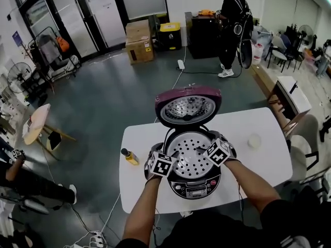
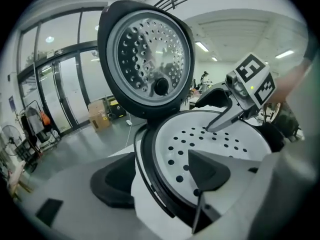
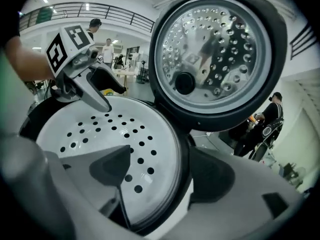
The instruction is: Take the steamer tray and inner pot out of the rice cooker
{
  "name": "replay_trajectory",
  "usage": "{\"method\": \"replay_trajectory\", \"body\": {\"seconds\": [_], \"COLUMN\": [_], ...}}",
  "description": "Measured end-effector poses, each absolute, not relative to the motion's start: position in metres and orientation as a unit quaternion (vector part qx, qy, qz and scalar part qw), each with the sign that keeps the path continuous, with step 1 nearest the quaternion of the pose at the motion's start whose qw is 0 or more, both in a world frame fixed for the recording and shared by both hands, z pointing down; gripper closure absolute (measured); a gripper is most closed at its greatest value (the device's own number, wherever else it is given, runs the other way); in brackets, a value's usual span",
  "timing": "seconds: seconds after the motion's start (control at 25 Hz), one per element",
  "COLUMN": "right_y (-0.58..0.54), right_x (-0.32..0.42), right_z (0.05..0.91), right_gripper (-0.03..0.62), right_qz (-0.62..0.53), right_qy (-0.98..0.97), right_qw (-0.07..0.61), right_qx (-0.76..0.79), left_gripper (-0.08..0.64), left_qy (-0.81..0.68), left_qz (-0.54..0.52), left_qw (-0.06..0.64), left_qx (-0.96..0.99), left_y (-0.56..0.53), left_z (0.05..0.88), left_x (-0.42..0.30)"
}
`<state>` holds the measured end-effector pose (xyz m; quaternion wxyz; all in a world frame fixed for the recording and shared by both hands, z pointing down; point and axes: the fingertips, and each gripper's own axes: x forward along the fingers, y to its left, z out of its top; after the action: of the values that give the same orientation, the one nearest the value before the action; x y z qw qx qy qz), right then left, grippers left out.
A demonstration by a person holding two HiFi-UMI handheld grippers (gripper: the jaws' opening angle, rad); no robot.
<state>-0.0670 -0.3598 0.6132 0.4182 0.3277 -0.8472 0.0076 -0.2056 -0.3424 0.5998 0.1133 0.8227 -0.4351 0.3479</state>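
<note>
The rice cooker stands open on the white table, its maroon lid tipped up at the back. The white perforated steamer tray sits in its mouth and hides the inner pot. My left gripper straddles the left rim, one jaw over the tray and one outside the cooker wall, and no pad visibly presses. My right gripper straddles the right rim the same way. Each gripper shows across the tray in the other's view.
A small yellow-labelled bottle stands at the table's left edge, and a white round cup sits on its right side. A chair is beside the table on the right. A person and cardboard boxes are far back.
</note>
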Motion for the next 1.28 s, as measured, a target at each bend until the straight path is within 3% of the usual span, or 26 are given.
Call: {"method": "replay_trajectory", "body": {"seconds": [0.2,0.36,0.48,0.6,0.68,1.28], "right_y": [-0.363,-0.371,-0.37,-0.37,-0.37,-0.365], "right_x": [-0.058,-0.052,-0.053,-0.054,-0.054,-0.05], "right_z": [0.63,0.628,0.626,0.621,0.616,0.544], "right_gripper": [0.338,0.446,0.48,0.495,0.502,0.511], "right_qz": [0.007,-0.015,-0.017,-0.017,-0.025,-0.09], "right_qy": [-0.828,-0.816,-0.814,-0.814,-0.813,-0.814], "right_qw": [0.456,0.466,0.464,0.458,0.456,0.399], "right_qx": [0.326,0.342,0.348,0.357,0.363,0.413], "left_gripper": [0.334,0.372,0.395,0.407,0.468,0.489], "left_qy": [-0.423,-0.43,-0.44,-0.442,-0.441,-0.469], "left_qz": [0.366,0.375,0.375,0.374,0.375,0.351], "left_qw": [0.113,0.095,0.092,0.086,0.077,0.015], "left_qx": [0.821,0.816,0.811,0.811,0.812,0.81], "left_y": [-0.338,-0.34,-0.339,-0.338,-0.337,-0.339], "left_z": [0.61,0.608,0.607,0.603,0.599,0.537], "left_x": [-0.208,-0.21,-0.212,-0.212,-0.211,-0.209]}}
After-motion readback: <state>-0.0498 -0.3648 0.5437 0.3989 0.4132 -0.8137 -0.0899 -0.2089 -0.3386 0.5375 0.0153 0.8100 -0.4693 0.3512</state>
